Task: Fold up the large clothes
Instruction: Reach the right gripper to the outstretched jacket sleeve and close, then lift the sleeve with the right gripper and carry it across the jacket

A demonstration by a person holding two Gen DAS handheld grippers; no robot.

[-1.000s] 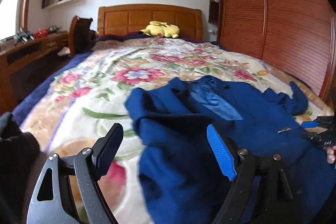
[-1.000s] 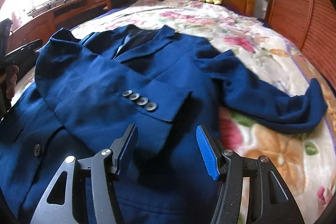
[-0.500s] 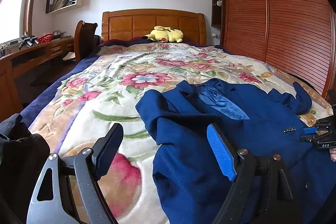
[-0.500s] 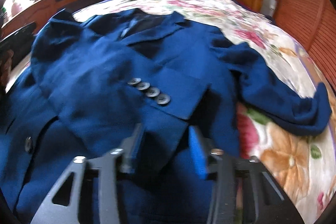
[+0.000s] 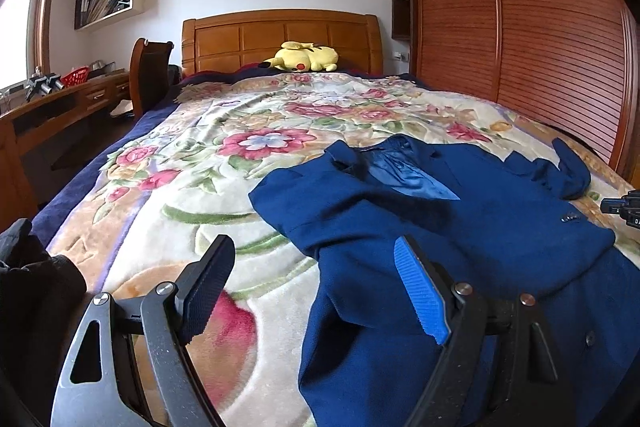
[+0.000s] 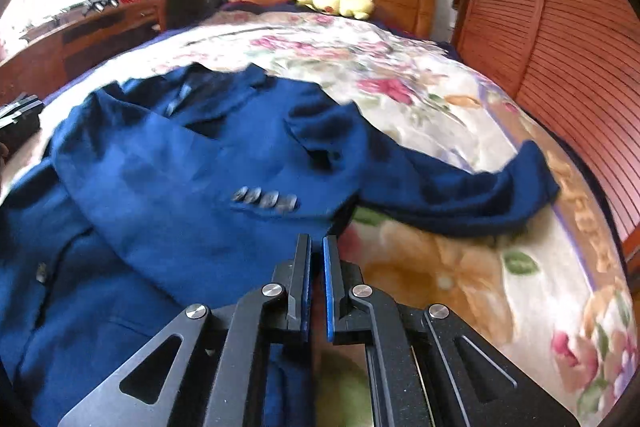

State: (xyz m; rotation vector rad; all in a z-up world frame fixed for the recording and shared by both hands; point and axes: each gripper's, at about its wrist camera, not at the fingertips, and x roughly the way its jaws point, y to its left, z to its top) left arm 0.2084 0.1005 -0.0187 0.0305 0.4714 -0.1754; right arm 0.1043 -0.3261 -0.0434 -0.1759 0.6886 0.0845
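Note:
A dark blue suit jacket [image 5: 460, 227] lies front up on the floral blanket [image 5: 200, 187], one sleeve folded across its chest, with cuff buttons [image 6: 264, 197] showing. The other sleeve [image 6: 480, 195] trails out to the right. My left gripper [image 5: 316, 291] hangs open above the jacket's left edge, touching nothing. My right gripper [image 6: 316, 247] is shut over the jacket's right edge below the cuff buttons; I see no cloth pinched between its pads. In the left wrist view the right gripper [image 5: 624, 207] pokes in from the right side.
A yellow plush toy [image 5: 304, 57] rests against the wooden headboard [image 5: 280, 31]. A slatted wardrobe [image 5: 540, 27] lines the right side. A desk [image 5: 60, 107] and chair [image 5: 150, 75] stand on the left. Dark clothing [image 5: 32, 287] lies at the blanket's near left corner.
The right gripper's jaws went from wide apart to together, and its view swung right and blurred. The left gripper kept its jaws wide.

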